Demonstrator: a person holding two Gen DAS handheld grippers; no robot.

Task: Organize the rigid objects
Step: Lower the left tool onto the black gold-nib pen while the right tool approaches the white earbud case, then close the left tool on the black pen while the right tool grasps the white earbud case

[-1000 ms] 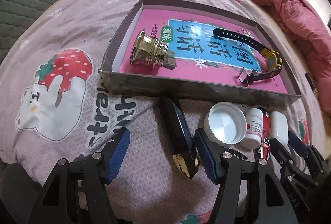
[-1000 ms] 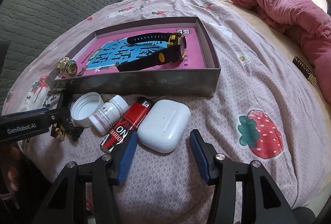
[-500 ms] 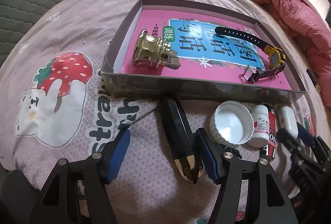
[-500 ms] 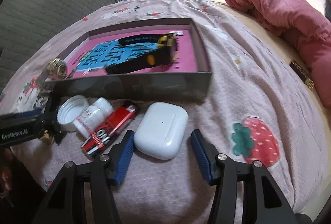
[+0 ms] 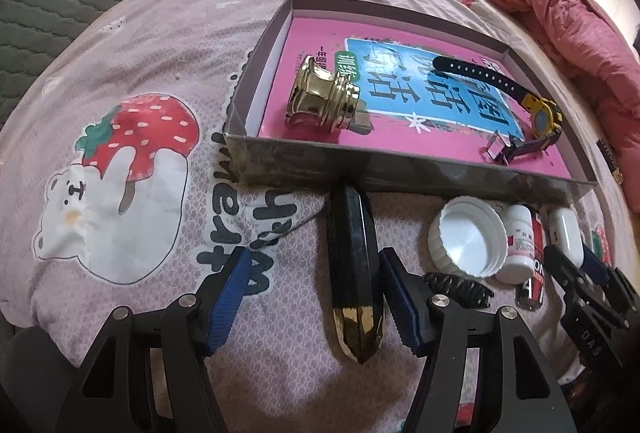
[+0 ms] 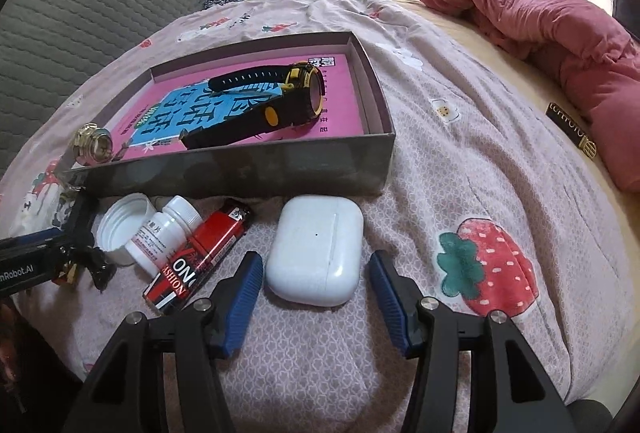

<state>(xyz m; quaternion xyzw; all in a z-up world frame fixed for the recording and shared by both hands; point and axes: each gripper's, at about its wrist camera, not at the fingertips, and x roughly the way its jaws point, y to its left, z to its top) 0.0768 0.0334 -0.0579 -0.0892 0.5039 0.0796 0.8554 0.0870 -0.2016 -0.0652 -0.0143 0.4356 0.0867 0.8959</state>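
My left gripper [image 5: 316, 297] is open over the bedspread. A black faceted piece with a gold tip [image 5: 354, 273] lies between its fingers, close to the right pad and clear of the left one. My right gripper [image 6: 316, 293] is open too, and a white earbuds case [image 6: 316, 249] lies just ahead of and between its blue pads, which do not touch it. Behind stands a grey box [image 5: 400, 165] [image 6: 240, 169] lined with a pink book. It holds a gold knob [image 5: 324, 101] [image 6: 94, 149] and a black-and-yellow watch [image 5: 540, 117] [image 6: 280, 101].
Between the two grippers lie a white cap [image 5: 466, 241] [image 6: 124, 225], a small white pill bottle [image 5: 518, 249] [image 6: 164, 233], a red lighter [image 6: 200, 253] and a small dark ridged piece [image 5: 456, 289]. A pink quilt [image 6: 540, 13] is heaped at the far right, and a grey headboard [image 6: 100, 5] is on the left.
The right wrist view has tilted slightly, and the white case sits a touch deeper between the right gripper's pads. The left gripper and the objects have not visibly moved.
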